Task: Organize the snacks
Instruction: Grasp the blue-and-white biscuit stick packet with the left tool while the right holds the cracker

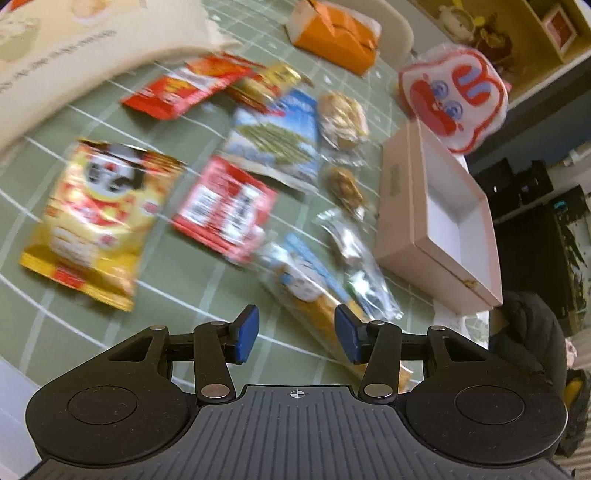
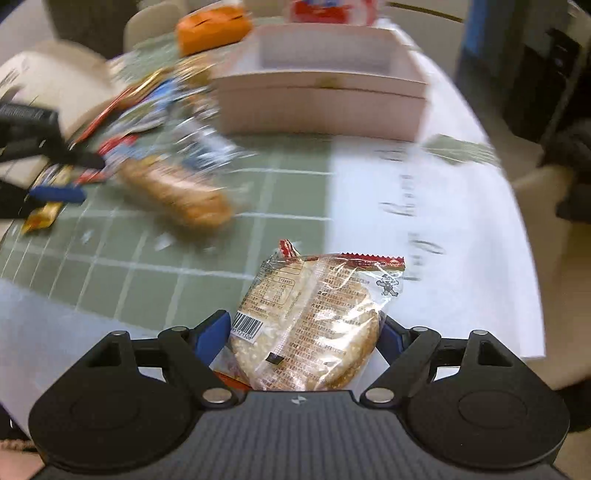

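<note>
My right gripper is shut on a clear packet holding a round sesame rice cracker, lifted above the green gridded mat. The open pink box stands beyond it. My left gripper is open with nothing between its blue pads, above a long clear biscuit packet. On the mat lie a yellow panda bag, a red packet, a blue packet and two round crackers. The pink box sits to the right of them.
An orange pouch, a white and red rabbit-face bag and a large cream bag sit at the far side. White paper covers the table's right part. A dark jacket lies past the table edge.
</note>
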The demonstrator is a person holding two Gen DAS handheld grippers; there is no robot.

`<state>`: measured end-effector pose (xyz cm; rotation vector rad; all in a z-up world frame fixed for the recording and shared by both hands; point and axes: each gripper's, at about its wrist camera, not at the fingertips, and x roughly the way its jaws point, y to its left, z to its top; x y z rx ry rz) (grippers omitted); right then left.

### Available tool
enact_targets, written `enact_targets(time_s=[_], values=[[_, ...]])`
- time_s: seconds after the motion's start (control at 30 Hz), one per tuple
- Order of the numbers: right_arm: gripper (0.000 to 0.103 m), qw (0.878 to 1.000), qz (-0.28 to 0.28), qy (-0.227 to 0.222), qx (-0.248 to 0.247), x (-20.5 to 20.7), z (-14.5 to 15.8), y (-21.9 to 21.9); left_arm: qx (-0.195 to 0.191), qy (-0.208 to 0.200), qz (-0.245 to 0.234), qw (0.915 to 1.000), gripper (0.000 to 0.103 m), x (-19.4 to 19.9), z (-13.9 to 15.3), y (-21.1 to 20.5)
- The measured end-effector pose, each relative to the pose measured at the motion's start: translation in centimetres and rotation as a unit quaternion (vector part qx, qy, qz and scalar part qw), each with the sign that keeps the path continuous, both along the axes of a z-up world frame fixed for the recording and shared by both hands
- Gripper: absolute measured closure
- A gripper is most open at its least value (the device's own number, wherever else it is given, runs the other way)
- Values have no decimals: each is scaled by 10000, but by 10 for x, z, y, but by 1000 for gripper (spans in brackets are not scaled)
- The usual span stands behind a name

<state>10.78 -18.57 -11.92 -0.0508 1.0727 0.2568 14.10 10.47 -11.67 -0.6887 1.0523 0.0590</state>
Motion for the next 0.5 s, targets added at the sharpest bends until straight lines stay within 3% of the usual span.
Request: enact_targets(time_s=[0.2,0.3,0.4,0.5], values=[[14,9999,-77,-92,81,-4,-2,-8,188,135,-86,9997,52,42,-11,-26],[8,9998,57,-161,-85,-7,-5,-2,727,103,-412,9964,52,65,-10,-42],[3,9993,145,-274,-231,-12,-9,4,1610,-34,-1109,9807,48,75,-11,-67],[0,9990,91,-384,-220,-13,-11,4,2003,-195,-1623,9660,47,62,-11,-77]])
